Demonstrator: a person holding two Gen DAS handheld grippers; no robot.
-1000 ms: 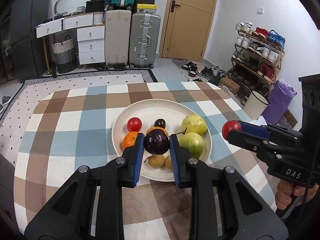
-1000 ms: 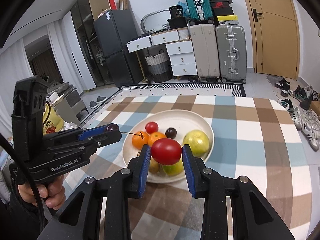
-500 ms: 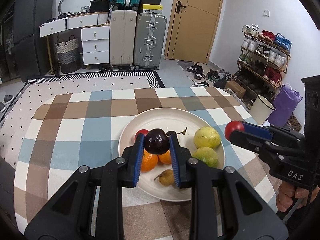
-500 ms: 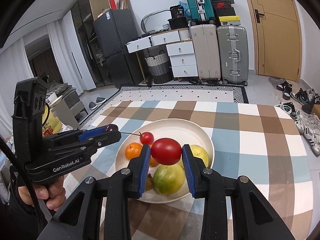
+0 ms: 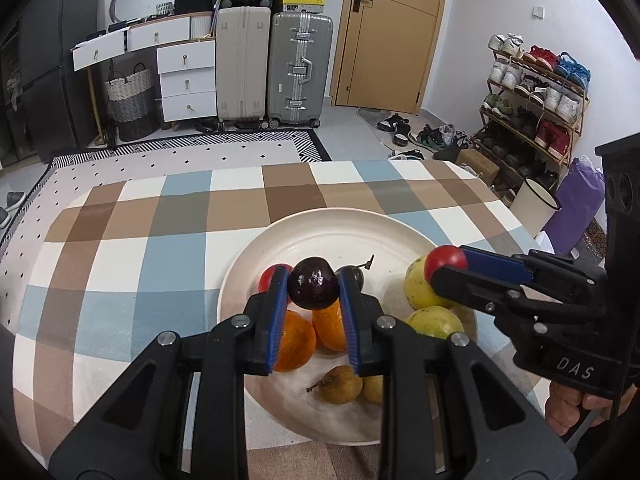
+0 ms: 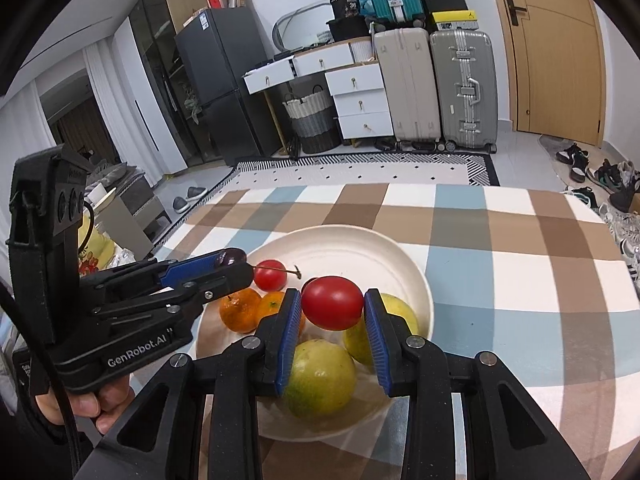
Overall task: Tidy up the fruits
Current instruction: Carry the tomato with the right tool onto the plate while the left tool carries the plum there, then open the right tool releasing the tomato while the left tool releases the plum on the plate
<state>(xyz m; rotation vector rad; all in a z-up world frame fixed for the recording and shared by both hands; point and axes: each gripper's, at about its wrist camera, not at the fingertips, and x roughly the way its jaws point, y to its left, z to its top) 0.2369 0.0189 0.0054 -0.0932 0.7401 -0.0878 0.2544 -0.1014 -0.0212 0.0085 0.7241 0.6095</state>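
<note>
A white plate (image 5: pixel 344 232) sits on the checked tablecloth and holds fruit. My left gripper (image 5: pixel 313 292) is shut on a dark purple plum (image 5: pixel 313 289) above the plate's left half. My right gripper (image 6: pixel 332 308) is shut on a red tomato (image 6: pixel 332 307) above the plate's near side. In the plate lie two oranges (image 5: pixel 294 340), a small red tomato (image 6: pixel 270 275), a dark cherry with a stem (image 5: pixel 356 274), two yellow-green guavas (image 6: pixel 320 378) and small brown fruits (image 5: pixel 340 384). Each gripper shows in the other's view, the right (image 5: pixel 446 262) and the left (image 6: pixel 234 258).
The table (image 5: pixel 160 216) carries a brown, blue and white checked cloth; its far edge faces a rug. Suitcases (image 5: pixel 272 68), drawers and a basket stand at the back wall. A shoe rack (image 5: pixel 536 92) and a white bin (image 5: pixel 536 208) stand to the right.
Both grippers have moved forward over the plate and lower, each still holding its fruit. The plate looks larger and nearer in both views.
</note>
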